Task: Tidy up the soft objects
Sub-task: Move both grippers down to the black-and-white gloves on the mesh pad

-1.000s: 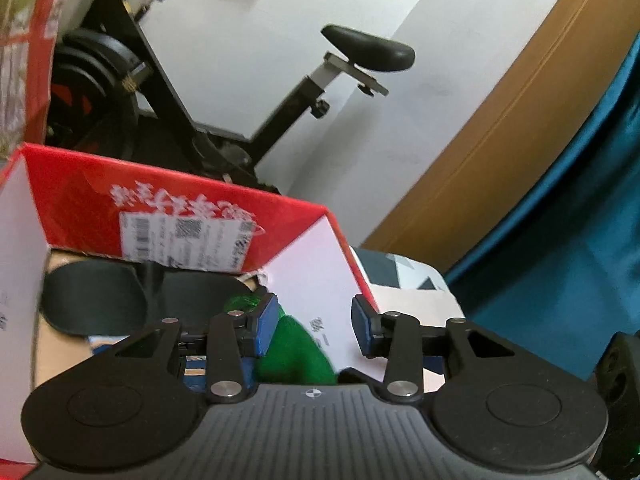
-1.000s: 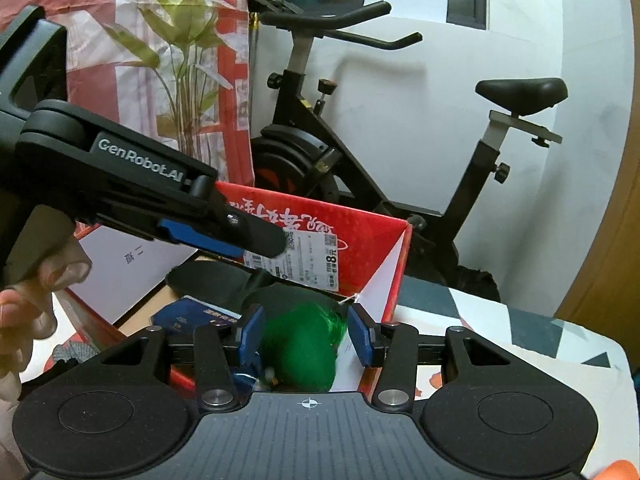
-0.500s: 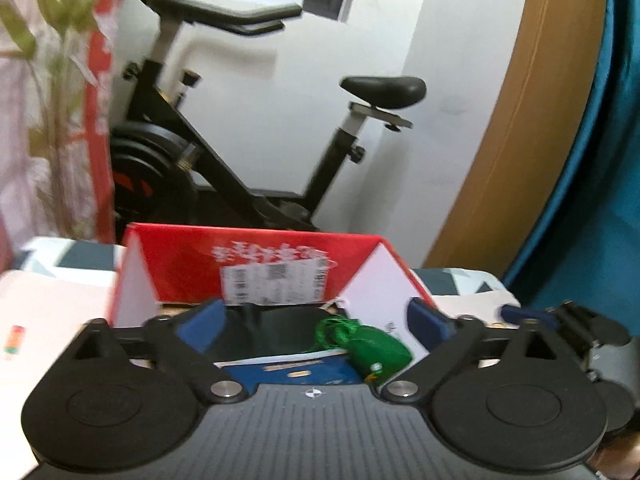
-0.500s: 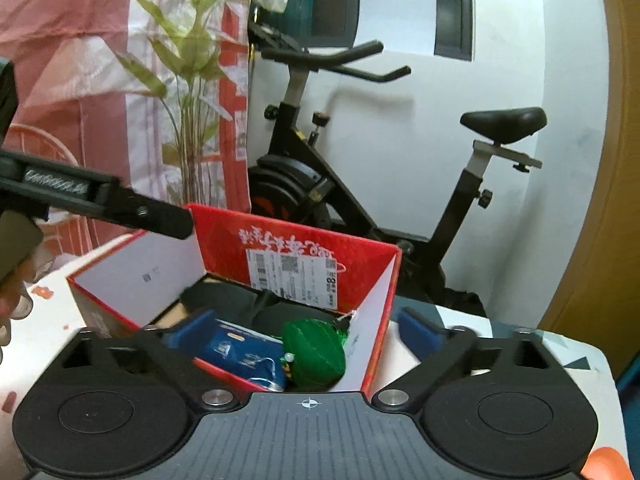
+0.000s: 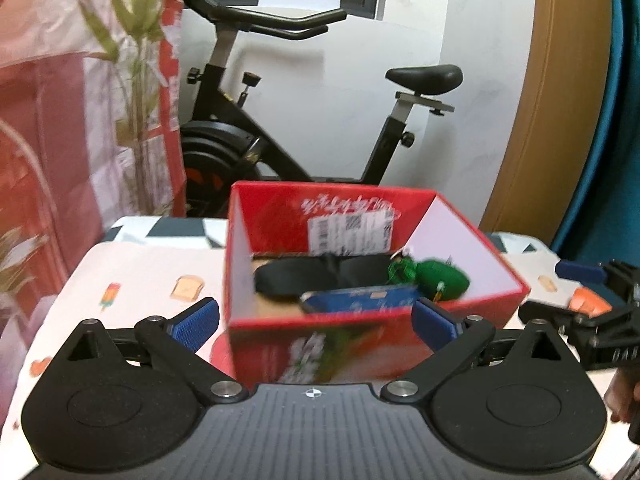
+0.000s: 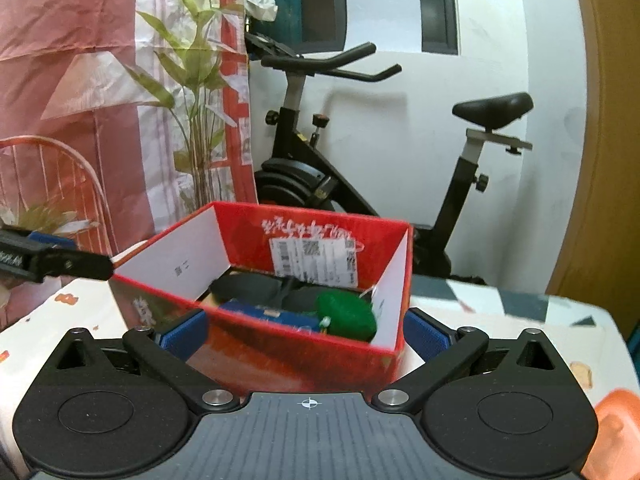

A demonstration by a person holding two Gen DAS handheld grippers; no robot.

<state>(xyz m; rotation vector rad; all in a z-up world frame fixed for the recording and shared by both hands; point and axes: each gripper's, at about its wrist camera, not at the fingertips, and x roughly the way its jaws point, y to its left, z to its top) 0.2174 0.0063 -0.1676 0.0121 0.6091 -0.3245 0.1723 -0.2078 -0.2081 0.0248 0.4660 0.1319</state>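
Left wrist view: red cardboard box on worktop now sits farther off. Green plush lies inside at its 3 o'clock corner. Left gripper and right gripper jaws just spread wide, empty; drop looks done.

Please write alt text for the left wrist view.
An open red cardboard box on a patterned tablecloth holds a green plush toy, a blue packet and a black item. The open left gripper frames it.
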